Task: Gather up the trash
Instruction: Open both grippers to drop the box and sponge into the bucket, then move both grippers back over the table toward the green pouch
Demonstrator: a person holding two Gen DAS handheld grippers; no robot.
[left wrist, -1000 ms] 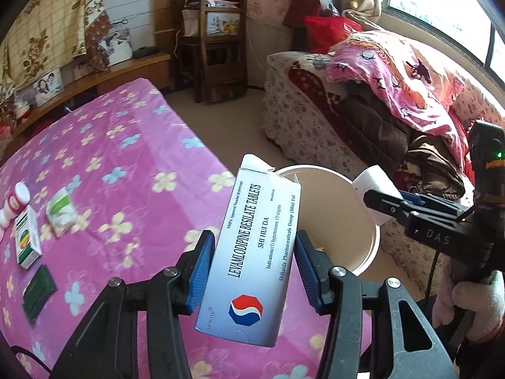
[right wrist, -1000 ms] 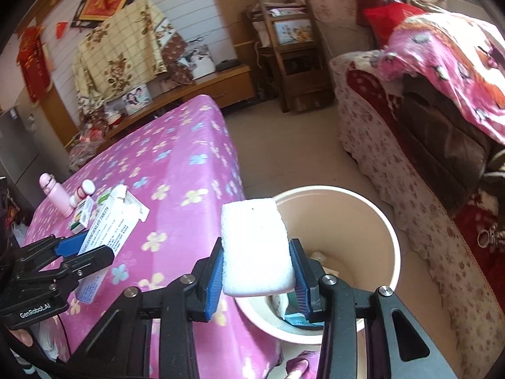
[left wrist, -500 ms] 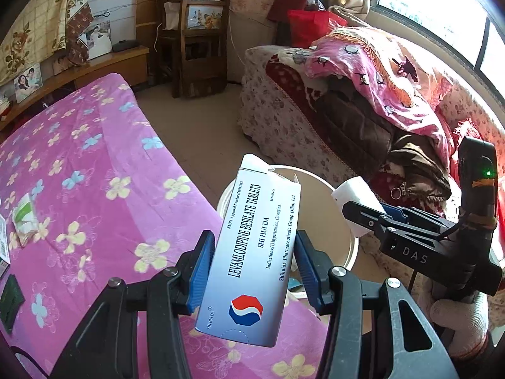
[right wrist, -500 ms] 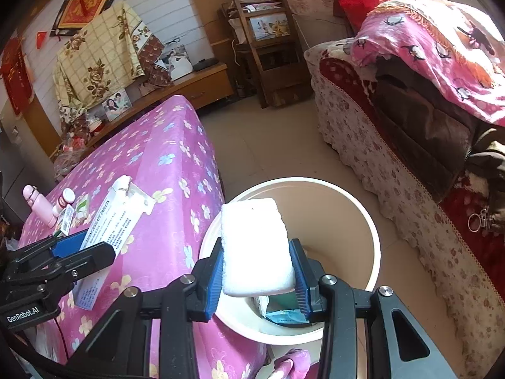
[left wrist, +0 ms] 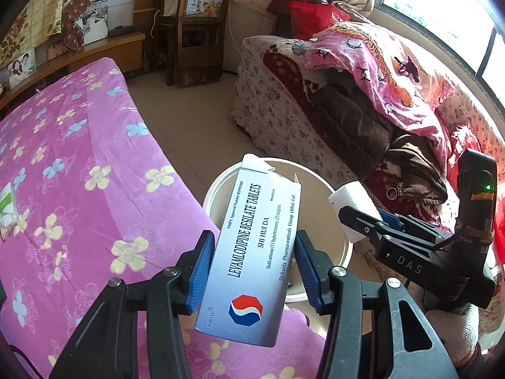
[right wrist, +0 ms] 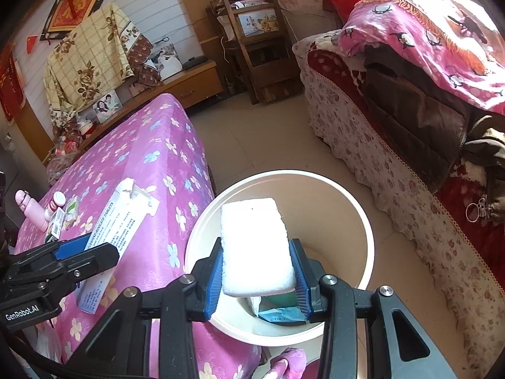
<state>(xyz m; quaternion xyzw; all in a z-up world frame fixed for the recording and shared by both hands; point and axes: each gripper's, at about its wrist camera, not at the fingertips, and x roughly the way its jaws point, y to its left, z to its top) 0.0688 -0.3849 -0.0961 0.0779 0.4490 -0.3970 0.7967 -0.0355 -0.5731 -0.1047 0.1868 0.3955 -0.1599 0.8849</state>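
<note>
My left gripper is shut on a grey tablet box printed "Levamlodipine Besilate Tablets", held above the table's edge and the near rim of a cream round bin. My right gripper is shut on a white foam block and holds it over the open bin, which has blue and green packets at its bottom. The right gripper shows in the left wrist view, and the left gripper with its box shows in the right wrist view.
A table under a pink flowered cloth stands left of the bin, with a green-white packet on it. A pink bottle, a small white bottle and boxes stand at its far side. A sofa with blankets is right.
Both grippers have moved right and forward with their loads, from over the table toward the bin. The foam block now hangs over the bin's opening. Both grips are unchanged.
</note>
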